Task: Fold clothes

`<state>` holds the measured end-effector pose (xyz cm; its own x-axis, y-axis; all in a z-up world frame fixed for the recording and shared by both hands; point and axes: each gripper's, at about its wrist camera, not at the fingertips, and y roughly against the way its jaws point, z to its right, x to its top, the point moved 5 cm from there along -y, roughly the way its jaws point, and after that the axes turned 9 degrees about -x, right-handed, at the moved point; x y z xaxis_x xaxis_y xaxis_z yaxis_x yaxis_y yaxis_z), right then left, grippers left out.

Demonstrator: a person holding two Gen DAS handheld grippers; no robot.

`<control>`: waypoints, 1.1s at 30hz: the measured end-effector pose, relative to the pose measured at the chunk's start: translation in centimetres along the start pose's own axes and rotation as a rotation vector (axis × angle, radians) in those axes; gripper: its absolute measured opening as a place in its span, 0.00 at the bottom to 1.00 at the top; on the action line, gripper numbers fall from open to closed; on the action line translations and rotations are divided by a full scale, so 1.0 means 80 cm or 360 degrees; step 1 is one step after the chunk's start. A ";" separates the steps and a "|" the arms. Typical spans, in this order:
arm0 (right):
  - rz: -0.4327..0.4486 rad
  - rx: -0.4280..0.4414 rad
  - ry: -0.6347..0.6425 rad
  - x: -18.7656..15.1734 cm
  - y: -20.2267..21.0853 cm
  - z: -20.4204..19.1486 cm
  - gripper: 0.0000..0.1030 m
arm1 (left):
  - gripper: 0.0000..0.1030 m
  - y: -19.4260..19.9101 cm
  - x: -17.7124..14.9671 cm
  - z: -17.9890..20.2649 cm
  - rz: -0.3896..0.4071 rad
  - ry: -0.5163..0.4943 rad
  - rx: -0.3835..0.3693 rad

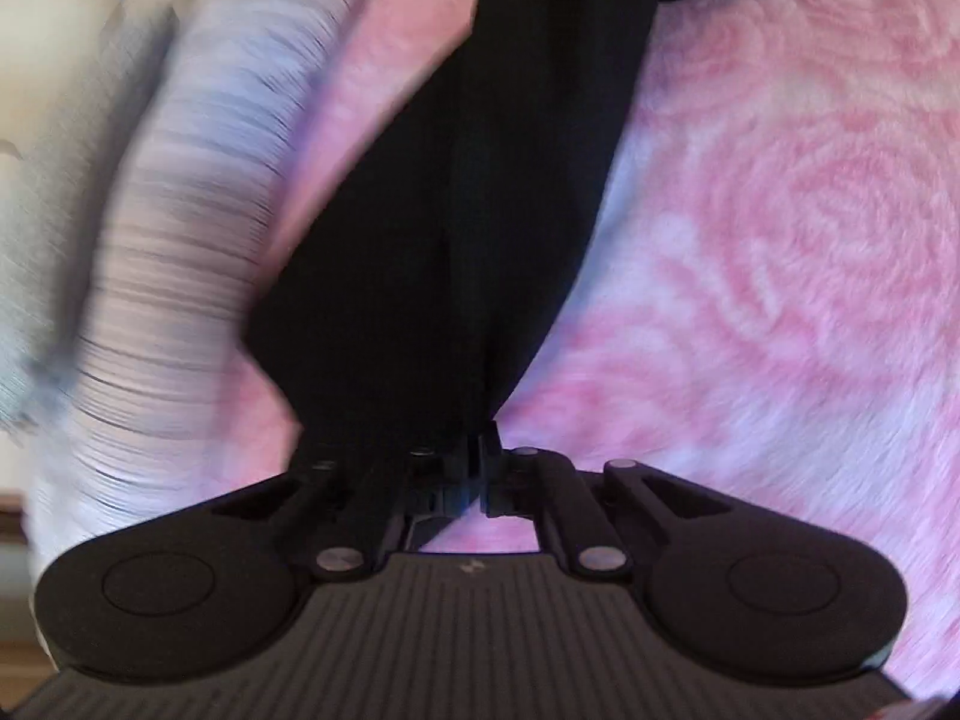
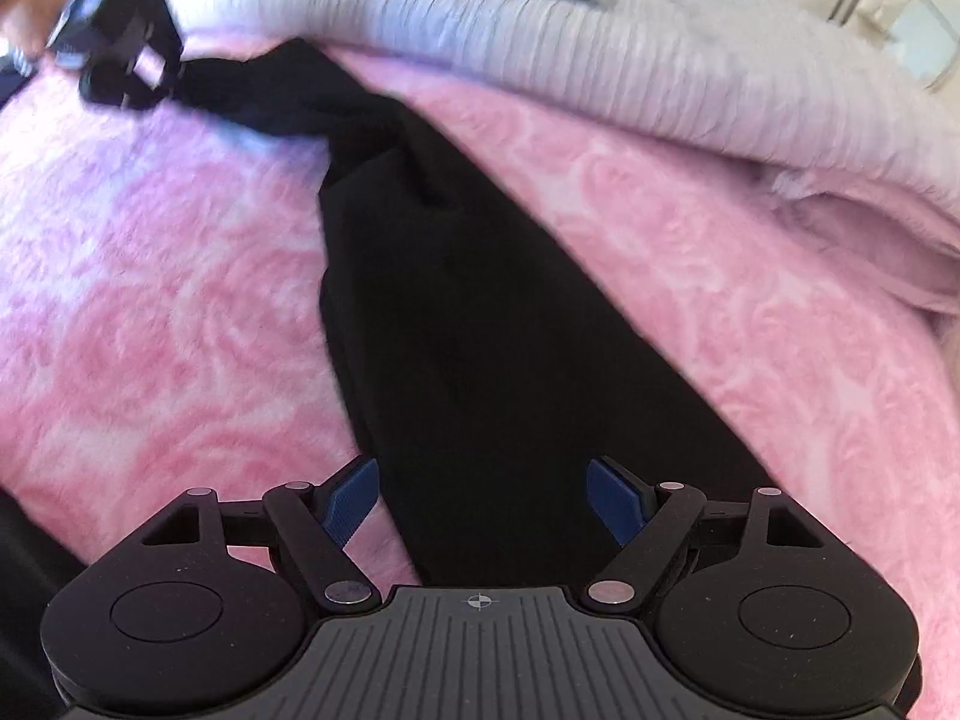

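Observation:
A long black garment (image 1: 468,210) lies stretched across a pink blanket (image 1: 780,210). My left gripper (image 1: 480,444) is shut on one bunched end of it, and the cloth fans out from the jaws. In the right wrist view the same black garment (image 2: 456,300) runs from the lower middle to the upper left, where the left gripper (image 2: 174,75) pinches its far end. My right gripper (image 2: 483,480) is open; its blue pads (image 2: 354,498) stand wide apart on either side of the near end and do not press on the cloth.
The pink rose-patterned blanket (image 2: 150,300) covers the whole surface. A grey ribbed fabric (image 2: 600,42) lies heaped along the far side, seen blurred as grey ribbed fabric (image 1: 180,210) at the left. A person's hand (image 2: 24,18) holds the left gripper.

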<state>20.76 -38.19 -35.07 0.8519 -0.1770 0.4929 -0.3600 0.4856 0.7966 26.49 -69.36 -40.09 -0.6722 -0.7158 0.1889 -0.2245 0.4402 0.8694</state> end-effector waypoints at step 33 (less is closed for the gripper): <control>0.0196 0.0083 0.0203 0.058 0.027 -0.006 0.78 | 0.30 0.051 -0.109 -0.096 -0.0581 0.0559 0.0090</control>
<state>24.11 -37.58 -31.22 0.8404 -0.0073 0.5419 -0.4808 0.4513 0.7518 36.84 -65.48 -34.71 -0.2671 -0.9632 0.0282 -0.4449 0.1492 0.8831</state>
